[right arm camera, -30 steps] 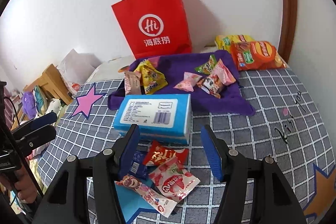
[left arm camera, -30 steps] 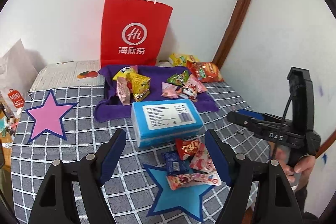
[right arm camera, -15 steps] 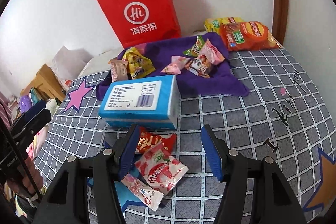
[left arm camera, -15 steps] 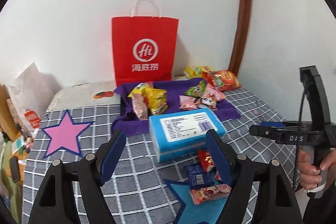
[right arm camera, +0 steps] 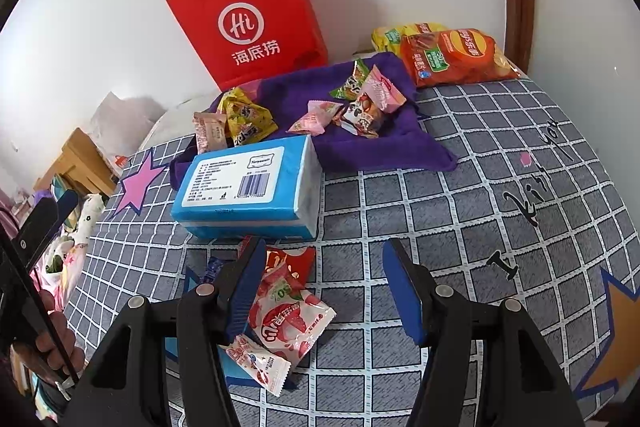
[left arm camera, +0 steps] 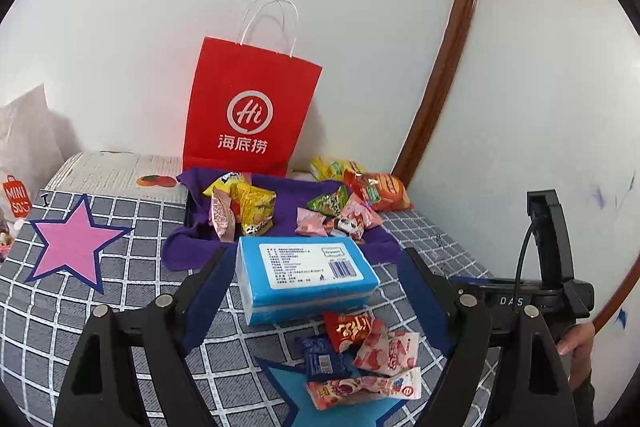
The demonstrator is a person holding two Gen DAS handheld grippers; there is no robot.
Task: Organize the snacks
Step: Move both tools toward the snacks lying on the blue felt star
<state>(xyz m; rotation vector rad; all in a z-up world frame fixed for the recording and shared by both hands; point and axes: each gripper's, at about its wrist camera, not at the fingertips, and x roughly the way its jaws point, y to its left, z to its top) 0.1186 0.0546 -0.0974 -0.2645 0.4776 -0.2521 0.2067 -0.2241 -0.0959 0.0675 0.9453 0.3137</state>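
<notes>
A pile of small snack packets [left arm camera: 362, 355] lies on a blue star patch, just in front of a blue tissue box [left arm camera: 306, 273]. It also shows in the right wrist view [right arm camera: 286, 307], with the box [right arm camera: 248, 187] behind it. More snacks [left arm camera: 244, 207] lie on a purple cloth [left arm camera: 288, 195] further back. My left gripper [left arm camera: 312, 295] is open and empty, hovering over the box and pile. My right gripper [right arm camera: 324, 287] is open and empty, its left finger above the near packets.
A red paper bag [left arm camera: 250, 119] stands against the wall behind the cloth. Two large chip bags [right arm camera: 448, 57] lie at the back right. A pink star patch [left arm camera: 76, 245] is at the left. The other gripper shows at each view's edge [left arm camera: 548, 287].
The left gripper has tilted and shifted so the box and pile sit more central. The right gripper has moved forward and lower toward the near packets. Both stay open.
</notes>
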